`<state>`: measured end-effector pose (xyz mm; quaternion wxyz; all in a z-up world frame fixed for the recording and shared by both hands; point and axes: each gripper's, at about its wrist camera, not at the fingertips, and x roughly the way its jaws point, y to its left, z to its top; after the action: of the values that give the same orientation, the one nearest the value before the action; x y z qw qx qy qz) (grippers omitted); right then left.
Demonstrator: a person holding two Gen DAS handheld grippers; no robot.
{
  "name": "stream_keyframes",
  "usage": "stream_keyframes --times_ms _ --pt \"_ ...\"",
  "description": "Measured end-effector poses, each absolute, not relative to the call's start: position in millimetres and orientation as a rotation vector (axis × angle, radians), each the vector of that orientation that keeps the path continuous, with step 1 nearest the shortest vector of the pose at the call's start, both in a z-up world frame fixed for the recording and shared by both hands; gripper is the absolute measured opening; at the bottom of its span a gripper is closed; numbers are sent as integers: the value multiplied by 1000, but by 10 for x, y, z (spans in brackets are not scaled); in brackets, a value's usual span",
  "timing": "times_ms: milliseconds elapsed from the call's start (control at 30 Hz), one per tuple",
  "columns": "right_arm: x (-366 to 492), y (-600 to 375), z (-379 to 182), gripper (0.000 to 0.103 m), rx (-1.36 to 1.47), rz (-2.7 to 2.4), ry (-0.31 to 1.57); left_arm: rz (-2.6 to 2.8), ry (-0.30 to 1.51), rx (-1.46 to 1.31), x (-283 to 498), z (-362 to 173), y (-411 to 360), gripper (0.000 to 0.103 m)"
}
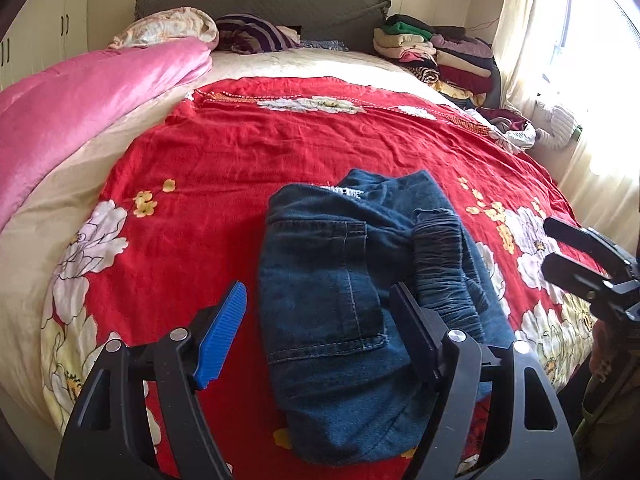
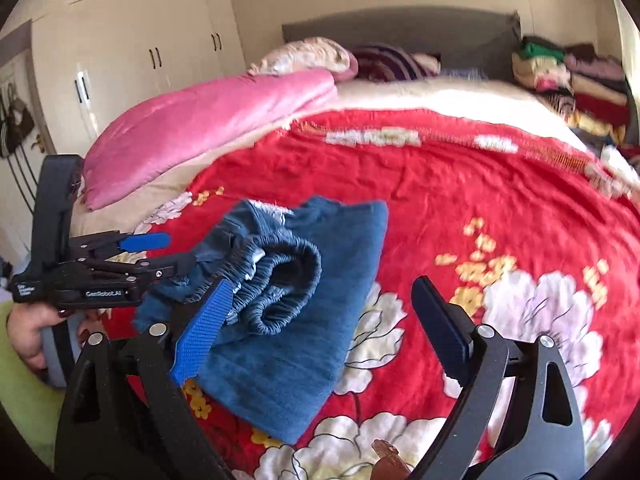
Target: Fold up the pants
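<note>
The jeans (image 1: 352,300) are lying folded into a compact bundle on the red flowered bedspread (image 1: 248,152), near the foot of the bed, with the elastic waistband (image 2: 276,288) bunching up on top of the fold. The left tool (image 1: 316,312) is hovering over the bundle with its jaws standing apart, the blue pad (image 1: 222,340) off the denim's left edge and the black pad (image 1: 412,332) over the waistband side, neither one pressing the cloth. The right tool (image 2: 320,328) is also gaping wide, gripping nothing, its blue pad (image 2: 202,328) sitting just over the near edge of the jeans and its black pad (image 2: 440,328) hanging over bare bedspread. A hand (image 2: 30,332) is holding the left tool's handle. Farther out, a pink quilt (image 1: 80,108) is lying along the bed's left side and a stack of folded clothes (image 1: 436,56) is sitting by the headboard (image 1: 260,4).
</note>
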<state>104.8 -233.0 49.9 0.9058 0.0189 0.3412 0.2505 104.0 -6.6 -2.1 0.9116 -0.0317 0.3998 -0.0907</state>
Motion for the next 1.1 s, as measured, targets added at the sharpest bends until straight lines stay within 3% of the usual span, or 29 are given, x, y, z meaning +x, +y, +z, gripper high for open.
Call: stream_keyframes --times_ms 200,333,633,700,767,800,833,867,967,1100 --pt "1232 -2262 219 84 82 498 814 -192 841 -78 1095 -125 -65 73" --pt "1350 -2234 17 72 128 522 891 -205 857 -82 1141 -202 -79 73" --pt "1512 -2188 -151 72 216 591 937 -239 867 -92 1215 -322 -114 72" --pt "1545 -2161 -179 71 222 602 942 -250 871 -106 1244 -350 -125 66" --pt "1553 -2126 -181 53 217 629 938 -260 869 -121 1248 -373 -137 59" --pt "1546 -2099 -177 35 202 636 937 -262 865 -123 1244 -382 -157 56" --pt "1532 -2064 -170 23 183 646 932 -262 860 -118 1236 -378 -171 54" --pt "1518 -2042 -159 18 175 652 926 -262 857 -117 1237 -368 -177 50" --pt "1416 -1966 -63 12 125 647 875 -262 835 -133 1207 -298 -178 41" --pt "1325 -1882 148 11 60 648 796 -280 798 -136 1174 -127 -185 40"
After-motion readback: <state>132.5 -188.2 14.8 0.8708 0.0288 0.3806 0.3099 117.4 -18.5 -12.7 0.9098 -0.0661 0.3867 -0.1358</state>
